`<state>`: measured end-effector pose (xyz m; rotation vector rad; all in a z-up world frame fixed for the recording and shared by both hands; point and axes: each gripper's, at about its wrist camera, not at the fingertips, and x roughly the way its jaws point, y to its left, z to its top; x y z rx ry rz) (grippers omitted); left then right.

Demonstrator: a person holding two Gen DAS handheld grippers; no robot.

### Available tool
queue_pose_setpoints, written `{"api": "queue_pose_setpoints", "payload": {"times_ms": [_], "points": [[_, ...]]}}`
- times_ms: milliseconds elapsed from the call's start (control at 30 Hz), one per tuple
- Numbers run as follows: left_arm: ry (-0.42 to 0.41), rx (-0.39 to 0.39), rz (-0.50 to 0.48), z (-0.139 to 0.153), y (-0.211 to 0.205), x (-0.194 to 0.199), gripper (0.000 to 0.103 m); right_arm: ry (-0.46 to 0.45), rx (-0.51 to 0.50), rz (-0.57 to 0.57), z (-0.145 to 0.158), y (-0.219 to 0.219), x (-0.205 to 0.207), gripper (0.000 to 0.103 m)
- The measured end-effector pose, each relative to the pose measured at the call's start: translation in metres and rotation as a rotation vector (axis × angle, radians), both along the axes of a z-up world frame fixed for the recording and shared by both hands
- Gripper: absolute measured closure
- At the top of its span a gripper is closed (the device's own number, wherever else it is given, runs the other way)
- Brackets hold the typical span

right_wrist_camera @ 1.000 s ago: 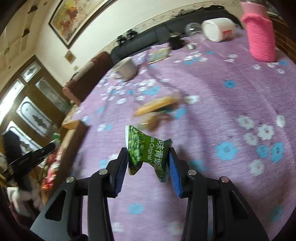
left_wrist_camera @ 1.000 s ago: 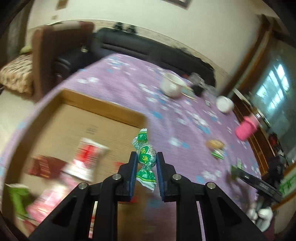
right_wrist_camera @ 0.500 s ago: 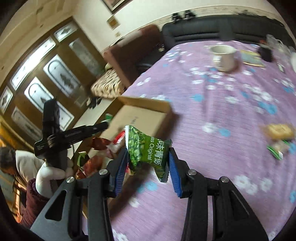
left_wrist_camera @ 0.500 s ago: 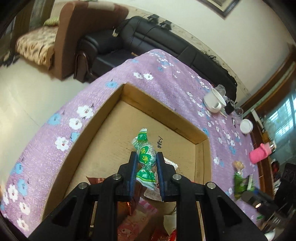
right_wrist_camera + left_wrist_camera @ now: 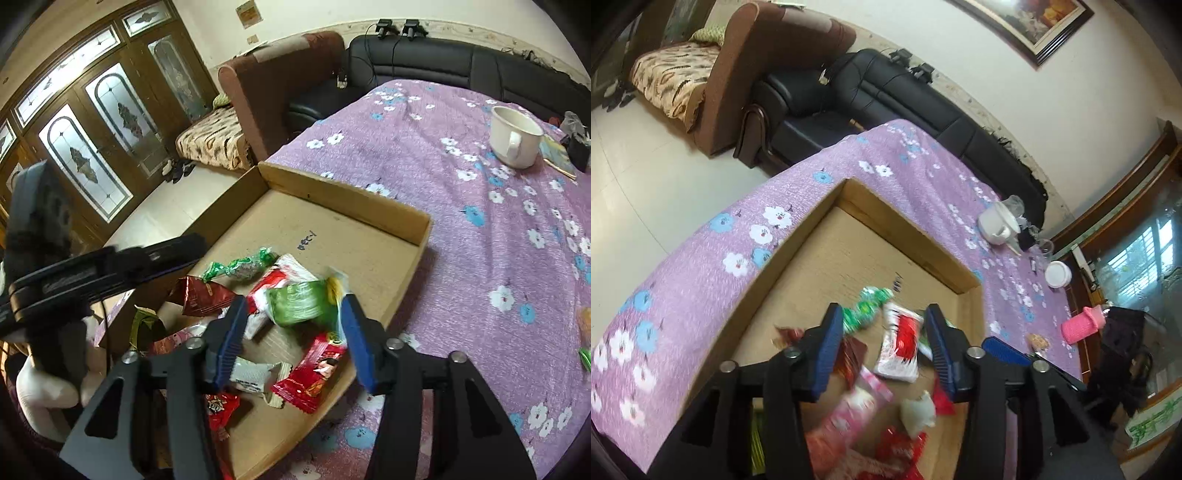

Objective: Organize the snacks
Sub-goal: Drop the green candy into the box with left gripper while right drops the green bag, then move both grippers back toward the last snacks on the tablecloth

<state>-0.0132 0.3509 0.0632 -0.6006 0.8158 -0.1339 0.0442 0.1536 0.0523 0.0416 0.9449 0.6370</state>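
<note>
**Both snacks let go over the box**

Nearest, the left gripper (image 5: 882, 350) hangs above the shallow brown cardboard box (image 5: 354, 206), its jaws having just been opening with nothing pressed between the blue pads. The green twist-wrapped candy (image 5: 240, 267) lies free on the box floor, just beyond the left fingertips and towards the box's far wall. Likewise the right gripper (image 5: 291, 343) has just been opening its jaws over the box's near right edge. The blurred green pea packet (image 5: 299, 304) sits between the pads but neither pad appears to press on it, so it reads as released and dropping onto the white-and-red wrapped snack (image 5: 280, 280). Around these lie a dark red foil packet (image 5: 203, 295) and a red cartoon-printed wrapper (image 5: 314, 373) at the box's near right edge.

To finish the drop well, each gripper should probably rise straight up before swinging away, so no pad drags a wrapper over the low wall. The packet is close to the right edge, so a sideways brush there could flick it out.

Farther off on the purple flowered tablecloth (image 5: 461, 258), more snacks wait near the right edge, only partly in view; they seem the next to fetch. The white mug (image 5: 515, 136) stands well apart, towards the far side.
</note>
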Motion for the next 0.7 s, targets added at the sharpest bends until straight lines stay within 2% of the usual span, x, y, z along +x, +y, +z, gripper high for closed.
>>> {"api": "queue_pose_setpoints", "payload": {"times_ms": [133,233,367,433,467,567,633,700], "points": [[-0.044,-0.006,-0.015,0.009,-0.017,-0.021,0.052,0.016,0.057,-0.048,0.005,-0.027,-0.011,0.043],[-0.079,0.022,-0.038,0.018,-0.042,-0.037,0.048,0.009,0.084,-0.086,0.005,-0.054,-0.029,0.042],[-0.11,0.165,-0.057,0.03,-0.091,-0.057,0.033,-0.012,0.087,-0.143,0.004,-0.092,-0.052,0.042],[-0.126,0.243,-0.043,0.036,-0.115,-0.068,0.03,-0.013,0.103,-0.194,0.002,-0.12,-0.066,0.041],[-0.127,0.282,-0.024,0.037,-0.125,-0.073,0.024,-0.01,0.115,-0.219,0.001,-0.132,-0.071,0.041],[-0.12,0.371,0.034,0.04,-0.152,-0.09,0.023,-0.003,0.167,-0.295,-0.001,-0.166,-0.087,0.04],[-0.14,0.393,0.015,0.041,-0.171,-0.099,0.023,-0.003,0.211,-0.356,0.0,-0.19,-0.099,0.04],[-0.159,0.477,-0.022,0.042,-0.194,-0.105,0.023,-0.01,0.242,-0.396,0.001,-0.205,-0.109,0.039]]}}
